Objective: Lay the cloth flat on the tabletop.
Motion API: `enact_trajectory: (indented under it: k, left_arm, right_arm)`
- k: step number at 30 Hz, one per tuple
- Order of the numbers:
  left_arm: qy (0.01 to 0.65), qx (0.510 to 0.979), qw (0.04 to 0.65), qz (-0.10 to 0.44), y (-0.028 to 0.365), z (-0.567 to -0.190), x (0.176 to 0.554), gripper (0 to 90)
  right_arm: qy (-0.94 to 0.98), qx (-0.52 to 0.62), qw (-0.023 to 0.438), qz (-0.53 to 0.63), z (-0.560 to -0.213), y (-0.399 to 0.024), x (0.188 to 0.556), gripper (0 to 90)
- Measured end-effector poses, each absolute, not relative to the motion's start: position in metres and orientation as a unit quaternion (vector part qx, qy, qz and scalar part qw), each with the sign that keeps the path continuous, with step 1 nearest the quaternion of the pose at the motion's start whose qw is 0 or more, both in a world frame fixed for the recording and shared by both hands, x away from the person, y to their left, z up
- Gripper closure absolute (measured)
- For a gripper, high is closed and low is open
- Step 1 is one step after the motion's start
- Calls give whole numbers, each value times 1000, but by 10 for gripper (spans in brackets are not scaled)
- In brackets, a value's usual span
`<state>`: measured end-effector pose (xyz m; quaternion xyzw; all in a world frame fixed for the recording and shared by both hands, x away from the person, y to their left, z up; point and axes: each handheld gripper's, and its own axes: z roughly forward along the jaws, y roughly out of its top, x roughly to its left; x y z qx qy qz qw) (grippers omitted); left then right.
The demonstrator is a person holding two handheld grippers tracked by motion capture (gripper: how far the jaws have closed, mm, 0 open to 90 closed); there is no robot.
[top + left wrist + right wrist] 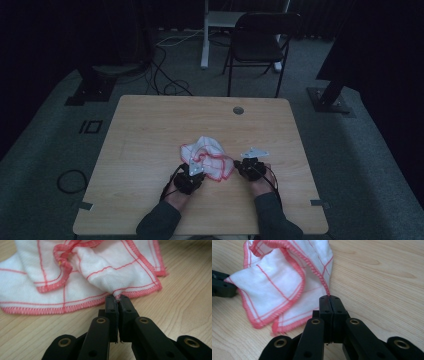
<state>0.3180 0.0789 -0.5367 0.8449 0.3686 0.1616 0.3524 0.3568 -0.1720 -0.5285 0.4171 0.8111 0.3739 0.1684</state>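
Note:
A white cloth point(209, 156) with red grid lines and a red stitched hem lies crumpled on the wooden table point(150, 130), near the front middle. My left gripper point(199, 164) is at the cloth's near left side. In the left gripper view its jaws point(117, 298) are shut on a gathered bit of the hem of the cloth point(112, 272). My right gripper point(236, 164) is at the cloth's right edge. In the right gripper view it point(329, 298) is shut on the hem of the cloth point(277, 282), and the left gripper's black jaws point(220, 286) hold the opposite corner.
A round cable hole point(238, 110) sits in the table's far edge area. Behind the table stand a black chair point(260, 40) and a white desk leg point(205, 35). Cables point(165, 80) lie on the grey floor.

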Motion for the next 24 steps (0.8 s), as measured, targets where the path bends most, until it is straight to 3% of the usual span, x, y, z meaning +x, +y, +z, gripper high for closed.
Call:
enact_trajectory:
  k: [13,19,24]
  left_arm:
    - [398,831,354,160,107,-540,319,879]
    - [396,832,353,160,107,-540,319,879]
    - [397,832,354,159,106,-539,319,880]
  right_arm:
    - [802,437,171,370,-529,-198,355,900]
    - [806,415,158,391,-528,-188,350,794]
    - [817,387,144,403,-529,-170,346,652]
